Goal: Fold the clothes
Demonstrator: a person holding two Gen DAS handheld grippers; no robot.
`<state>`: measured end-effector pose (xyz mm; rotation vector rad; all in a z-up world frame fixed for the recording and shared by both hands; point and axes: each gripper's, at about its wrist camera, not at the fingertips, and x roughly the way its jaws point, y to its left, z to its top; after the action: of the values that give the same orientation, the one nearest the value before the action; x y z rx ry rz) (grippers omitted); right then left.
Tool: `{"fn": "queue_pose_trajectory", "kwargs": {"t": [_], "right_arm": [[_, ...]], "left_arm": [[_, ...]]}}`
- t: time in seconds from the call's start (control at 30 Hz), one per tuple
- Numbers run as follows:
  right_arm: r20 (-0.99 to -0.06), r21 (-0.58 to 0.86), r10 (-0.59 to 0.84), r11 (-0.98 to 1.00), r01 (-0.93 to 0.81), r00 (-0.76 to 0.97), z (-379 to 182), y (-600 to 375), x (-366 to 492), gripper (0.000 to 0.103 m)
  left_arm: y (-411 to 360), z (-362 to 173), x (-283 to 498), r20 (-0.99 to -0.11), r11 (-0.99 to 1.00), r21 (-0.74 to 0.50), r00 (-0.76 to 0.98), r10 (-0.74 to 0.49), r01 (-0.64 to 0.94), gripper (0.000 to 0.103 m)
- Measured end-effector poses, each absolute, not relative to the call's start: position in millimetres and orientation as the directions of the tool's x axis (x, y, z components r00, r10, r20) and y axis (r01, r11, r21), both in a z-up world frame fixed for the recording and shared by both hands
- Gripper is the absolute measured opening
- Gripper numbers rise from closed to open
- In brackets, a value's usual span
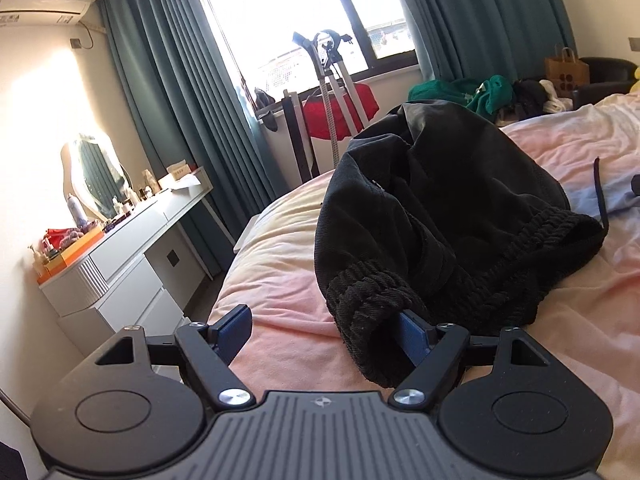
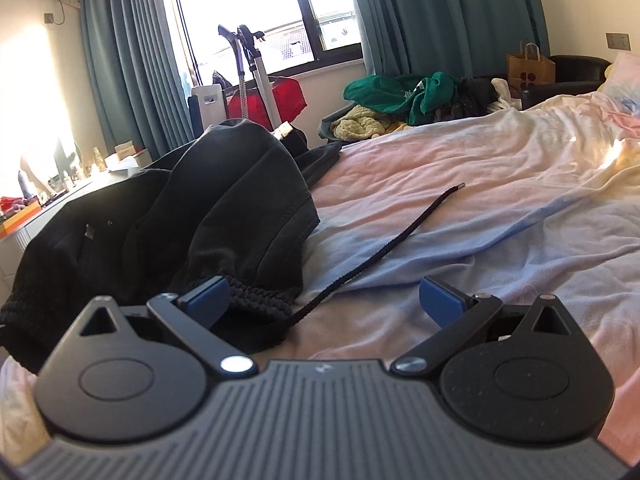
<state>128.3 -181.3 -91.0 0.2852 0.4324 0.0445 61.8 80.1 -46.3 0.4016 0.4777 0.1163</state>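
Note:
A black garment (image 1: 440,200) with a ribbed elastic waistband (image 1: 368,292) lies bunched on the pink and blue bed sheet (image 1: 280,248). My left gripper (image 1: 324,320) is open at the waistband's near end. The cloth rests against its right blue pad (image 1: 412,336), while the left pad is free of it. In the right wrist view the same garment (image 2: 180,220) is heaped at the left. Its black drawstring (image 2: 384,248) trails across the sheet (image 2: 480,200). My right gripper (image 2: 323,290) is open and low over the bed, the waistband (image 2: 256,296) lying just beyond its left finger.
A white dresser (image 1: 132,248) crowded with bottles stands left of the bed. A garment steamer (image 1: 332,80) and a red item stand by the window. A pile of green and other clothes (image 2: 400,92) and a paper bag (image 2: 530,68) lie beyond the bed's far side.

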Motion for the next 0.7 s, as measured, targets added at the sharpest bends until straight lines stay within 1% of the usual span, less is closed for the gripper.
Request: {"fn": "queue_pose_trajectory", "kwargs": {"t": [0.07,0.17,0.27,0.33,0.4,0.57,0.63,0.7], "right_arm": [[-0.417,0.287,0.099,0.957,0.027,0.903,-93,-182,130,0.103],[-0.426,0.301,0.096,0.953,0.041,0.9,-94,-185,132,0.103],[-0.432,0.323,0.098,0.945,0.052,0.897,-94,-188,133,0.103],[-0.437,0.331,0.098,0.942,0.059,0.894,-95,-189,134,0.103],[-0.442,0.333,0.096,0.941,0.064,0.892,-95,-190,134,0.103],[-0.443,0.348,0.101,0.935,0.067,0.891,-93,-191,136,0.103],[-0.442,0.355,0.107,0.933,0.064,0.891,-93,-192,136,0.103],[-0.442,0.358,0.112,0.932,0.061,0.89,-93,-192,136,0.103]], "left_arm": [[78,-48,62,-0.415,0.913,0.408,0.887,0.202,-0.018,0.079],[82,-47,70,-0.417,0.931,0.361,0.886,0.204,-0.044,0.079],[105,-39,85,-0.436,0.974,0.193,0.879,0.191,-0.116,0.079],[125,-35,98,-0.451,0.976,0.094,0.866,0.219,-0.197,0.078],[146,-37,113,-0.479,0.961,0.038,0.839,0.257,-0.273,0.076],[190,-55,141,-0.581,0.933,0.013,0.756,0.3,-0.361,0.076],[202,-63,143,-0.625,0.931,0.0,0.726,0.286,-0.366,0.076],[204,-66,143,-0.647,0.93,-0.017,0.713,0.269,-0.367,0.076]]}}
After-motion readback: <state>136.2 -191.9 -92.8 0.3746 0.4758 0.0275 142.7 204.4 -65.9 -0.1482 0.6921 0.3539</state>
